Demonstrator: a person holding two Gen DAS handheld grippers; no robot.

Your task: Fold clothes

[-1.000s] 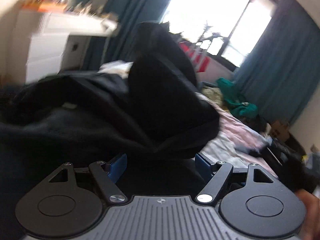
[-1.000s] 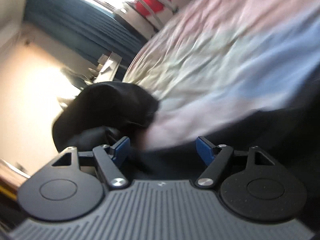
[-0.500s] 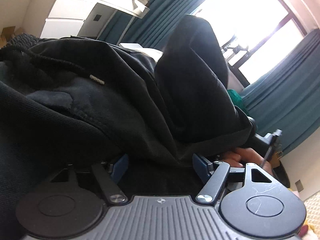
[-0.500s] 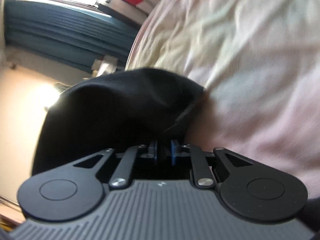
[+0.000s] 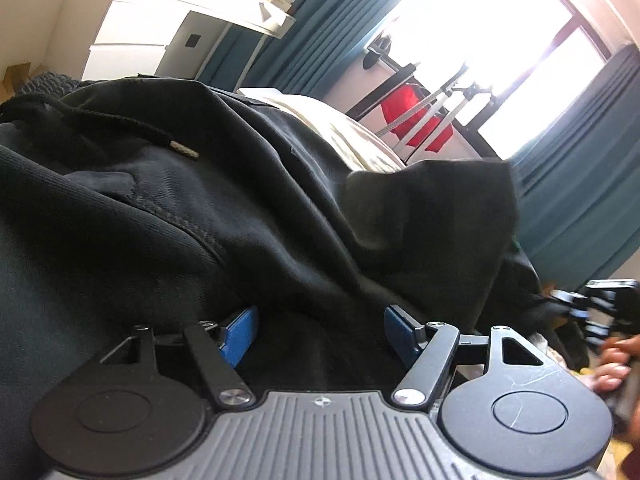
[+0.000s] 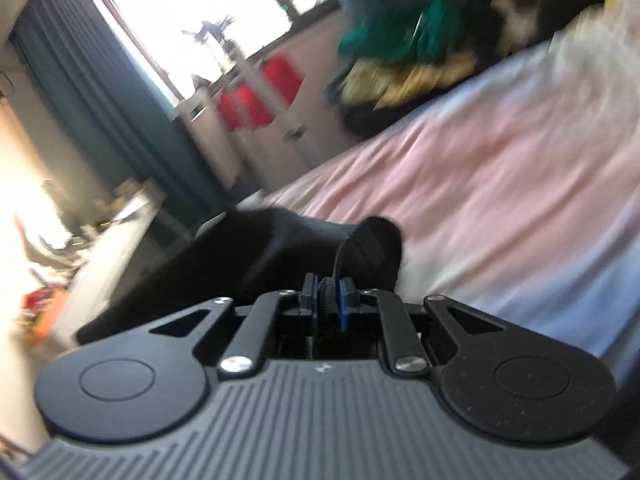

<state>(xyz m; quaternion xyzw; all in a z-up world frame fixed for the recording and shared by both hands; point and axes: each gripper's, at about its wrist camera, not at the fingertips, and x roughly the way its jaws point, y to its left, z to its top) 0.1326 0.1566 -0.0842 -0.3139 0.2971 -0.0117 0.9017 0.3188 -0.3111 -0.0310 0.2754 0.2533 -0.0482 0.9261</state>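
A second ago the right gripper (image 6: 328, 300) gaped over the bed; now its blue pads are clamped on a ribbed sleeve cuff (image 6: 370, 250) of the black hoodie (image 5: 168, 216), so I'd judge the sleeve is being drawn across for a fold. The left gripper (image 5: 318, 332) stands wide open, holding nothing, hoodie cloth heaped between its fingers and up toward twelve o'clock, while the cuff flares from the right pads toward one o'clock over the pink bedsheet (image 6: 500, 168).
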